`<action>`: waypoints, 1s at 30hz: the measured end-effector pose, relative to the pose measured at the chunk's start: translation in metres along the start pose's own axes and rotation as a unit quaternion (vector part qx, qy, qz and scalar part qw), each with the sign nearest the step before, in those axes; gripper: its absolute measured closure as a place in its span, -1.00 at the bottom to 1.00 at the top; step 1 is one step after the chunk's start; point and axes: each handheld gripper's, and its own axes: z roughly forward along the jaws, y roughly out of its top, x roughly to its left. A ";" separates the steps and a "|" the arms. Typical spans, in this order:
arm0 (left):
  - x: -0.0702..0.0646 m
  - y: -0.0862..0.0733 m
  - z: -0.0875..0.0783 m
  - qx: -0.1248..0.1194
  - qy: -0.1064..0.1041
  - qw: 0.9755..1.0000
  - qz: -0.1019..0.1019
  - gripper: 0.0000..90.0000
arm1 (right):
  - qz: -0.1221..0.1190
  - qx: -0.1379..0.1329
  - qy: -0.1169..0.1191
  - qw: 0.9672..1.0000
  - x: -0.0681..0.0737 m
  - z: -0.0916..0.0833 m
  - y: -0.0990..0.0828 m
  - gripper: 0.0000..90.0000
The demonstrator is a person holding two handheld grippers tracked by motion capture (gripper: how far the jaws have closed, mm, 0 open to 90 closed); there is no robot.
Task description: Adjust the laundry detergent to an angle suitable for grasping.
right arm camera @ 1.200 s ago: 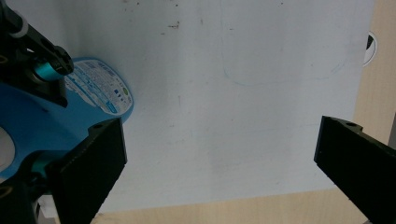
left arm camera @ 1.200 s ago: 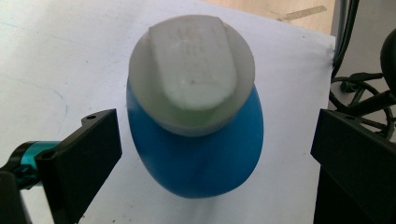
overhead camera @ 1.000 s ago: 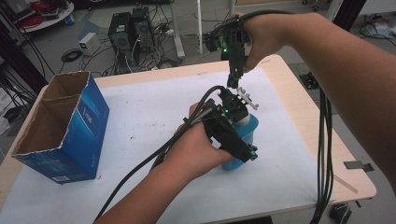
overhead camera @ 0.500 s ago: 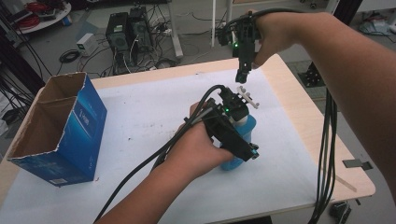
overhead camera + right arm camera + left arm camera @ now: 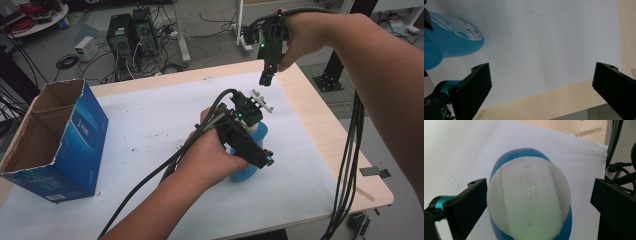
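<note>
Left gripper [image 5: 536, 202] straddling blue bottle [image 5: 529, 200] (jaws apart), right gripper [image 5: 541, 82] spread wide, raised above it

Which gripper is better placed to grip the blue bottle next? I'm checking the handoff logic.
Left. The left gripper already straddles the blue bottle, one jaw on each side, still a little apart from it. The right gripper hangs open above the table, well clear.

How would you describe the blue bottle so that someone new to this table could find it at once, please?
Start at the white sheet covering the table, with an open blue box at its left end. Right of centre, under the person's left hand, stands the blue bottle, the left gripper straddling it. It alone is rounded plastic with a white top, unlike the squared cardboard box.
</note>
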 end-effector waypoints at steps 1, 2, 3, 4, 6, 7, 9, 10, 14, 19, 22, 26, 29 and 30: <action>0.000 0.000 0.000 0.000 0.000 1.000 0.000 -0.96 | 0.001 0.000 0.000 1.000 0.000 0.000 0.000 -0.96; 0.000 0.000 0.002 -0.001 0.001 1.000 -0.002 -0.96 | 0.000 -0.001 -0.001 1.000 0.001 0.001 0.000 -0.96; 0.000 0.000 0.002 -0.001 0.001 1.000 -0.002 -0.96 | -0.001 -0.002 -0.001 1.000 0.001 0.000 0.000 -0.96; 0.000 0.000 0.003 0.001 0.002 1.000 0.000 -0.96 | -0.002 -0.002 -0.002 1.000 0.001 0.000 0.000 -0.96; 0.000 0.000 0.004 0.001 0.004 1.000 -0.001 -0.96 | 0.001 -0.002 -0.001 1.000 0.002 -0.001 0.001 -0.96; 0.000 0.000 0.004 0.001 0.004 1.000 -0.001 -0.96 | 0.001 -0.002 -0.001 1.000 0.002 -0.001 0.001 -0.96; 0.002 -0.001 0.005 0.002 0.007 1.000 -0.002 -0.95 | -0.001 -0.004 -0.001 1.000 0.001 -0.001 0.001 -0.96; 0.002 -0.001 0.005 0.003 0.007 1.000 -0.001 -0.92 | 0.000 -0.003 -0.002 1.000 0.001 -0.001 0.001 -0.96; 0.003 -0.001 0.007 0.008 0.011 1.000 0.002 -0.91 | -0.002 -0.006 -0.001 1.000 0.000 0.000 0.001 -0.96; 0.002 0.000 0.008 0.005 0.013 1.000 0.003 -0.78 | -0.004 -0.006 -0.001 1.000 0.000 0.000 0.001 -0.96; 0.002 0.000 0.010 0.010 0.015 1.000 0.004 -0.72 | -0.003 -0.005 -0.002 1.000 0.000 0.000 0.001 -0.96; 0.001 0.001 0.009 0.005 0.014 1.000 0.001 -0.65 | -0.003 -0.003 -0.002 1.000 0.001 0.000 0.002 -0.96; 0.000 0.001 0.010 0.000 0.015 1.000 0.000 -0.56 | -0.005 -0.003 -0.002 1.000 0.001 0.001 0.002 -0.96; 0.001 0.001 0.010 0.005 0.017 1.000 0.002 -0.56 | -0.004 -0.004 -0.002 1.000 0.001 0.001 0.002 -0.96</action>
